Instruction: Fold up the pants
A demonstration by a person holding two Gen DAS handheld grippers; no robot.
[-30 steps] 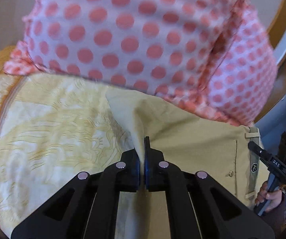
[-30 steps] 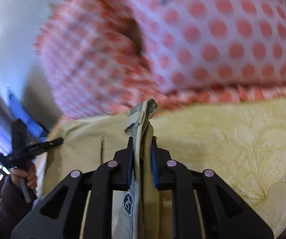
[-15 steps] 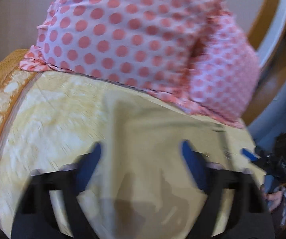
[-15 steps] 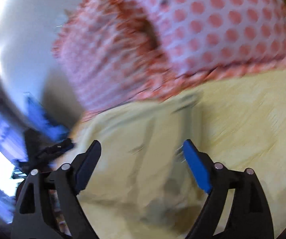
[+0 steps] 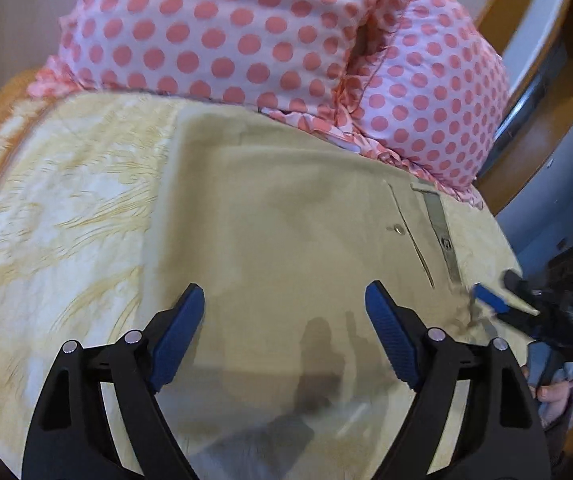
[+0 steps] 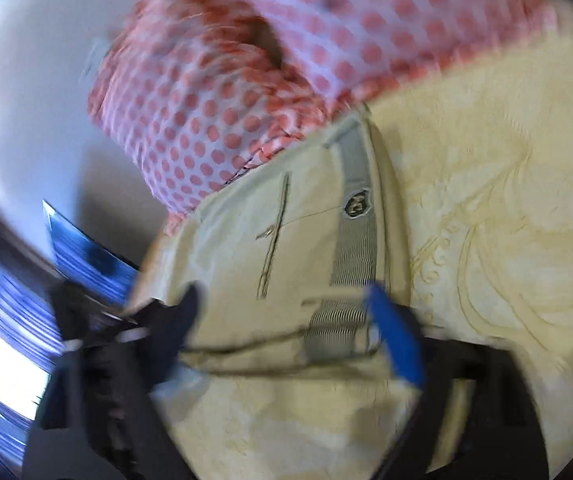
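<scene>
Khaki pants (image 5: 286, 220) flat below polka-dot pillow (image 5: 246, 32); soft, light, limp. Both hand-held grippers, left (image 5: 284, 336) and right (image 6: 286, 320), wide open, empty. Best gripped at waistband (image 6: 356, 232).

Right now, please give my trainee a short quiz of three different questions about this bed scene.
1. True or false: the left tool grips the pants.
2. What lies behind the pants? A) a dotted pillow B) a basket C) a lamp
3. Fill in: the pants lie on a yellow ____.

Key:
1. False: both the left tool and the right tool stand open above the cloth.
2. A, the dotted pillow.
3. Bedspread.
</scene>
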